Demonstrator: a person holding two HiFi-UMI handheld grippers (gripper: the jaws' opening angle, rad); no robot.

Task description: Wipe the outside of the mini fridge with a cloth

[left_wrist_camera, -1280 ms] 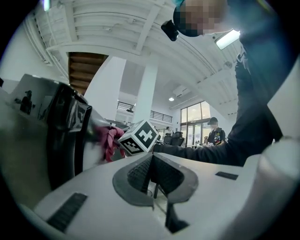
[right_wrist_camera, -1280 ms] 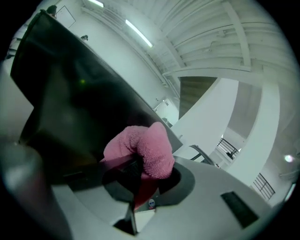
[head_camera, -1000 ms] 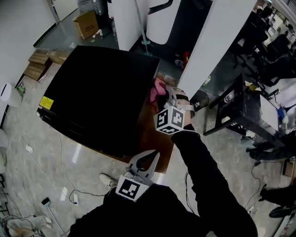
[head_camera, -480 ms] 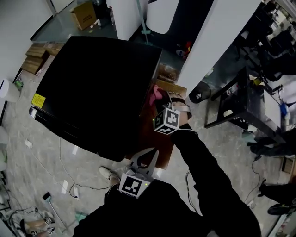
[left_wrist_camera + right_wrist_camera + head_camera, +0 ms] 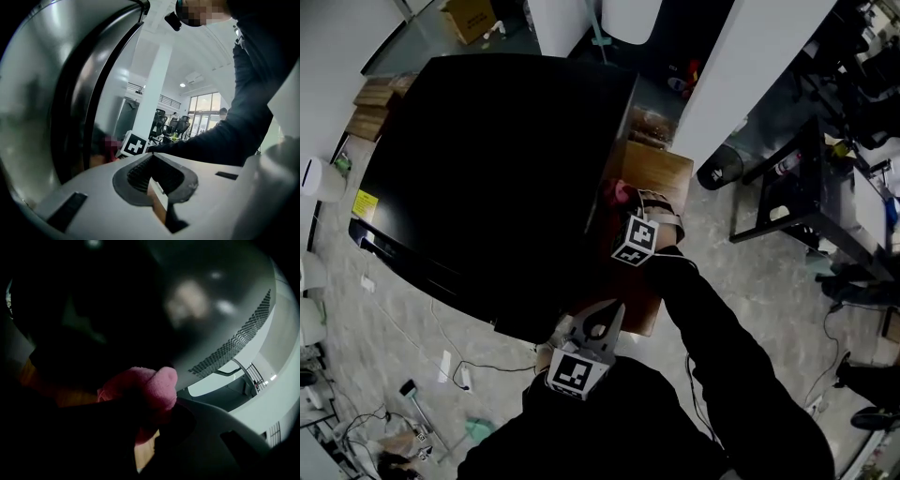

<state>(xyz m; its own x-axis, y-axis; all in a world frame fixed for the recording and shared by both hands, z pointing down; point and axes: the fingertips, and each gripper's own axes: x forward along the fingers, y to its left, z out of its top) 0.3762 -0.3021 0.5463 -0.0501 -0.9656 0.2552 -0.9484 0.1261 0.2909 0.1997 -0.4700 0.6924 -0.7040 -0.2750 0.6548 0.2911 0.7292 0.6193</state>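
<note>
Pale polished floor (image 5: 403,328), white pillar (image 5: 741,75) behind, cardboard box (image 5: 469,17) at far left of the head view. Black mini fridge (image 5: 487,159) filling most of that view, standing with its right edge beside a wooden board (image 5: 652,169).

Right tool (image 5: 630,199) at the fridge's right side, low against the wall, marker cube (image 5: 637,242) facing up, dark sleeve (image 5: 712,328) reaching down to it. Clenched on a pink cloth (image 5: 617,192). In the right gripper view: cloth (image 5: 150,385) bunched in the right tool (image 5: 159,394), pressed to the dark glossy fridge wall (image 5: 93,296); wood colour visible under it.

Left tool (image 5: 617,307) near the fridge's front right corner, close to the body, pointing toward the right tool. In the left gripper view: jaw tips of the left tool (image 5: 151,157) met, nothing held; grey reflective fridge wall (image 5: 47,93) to the left; blurred pink of the cloth (image 5: 111,146) further along that wall.
</note>
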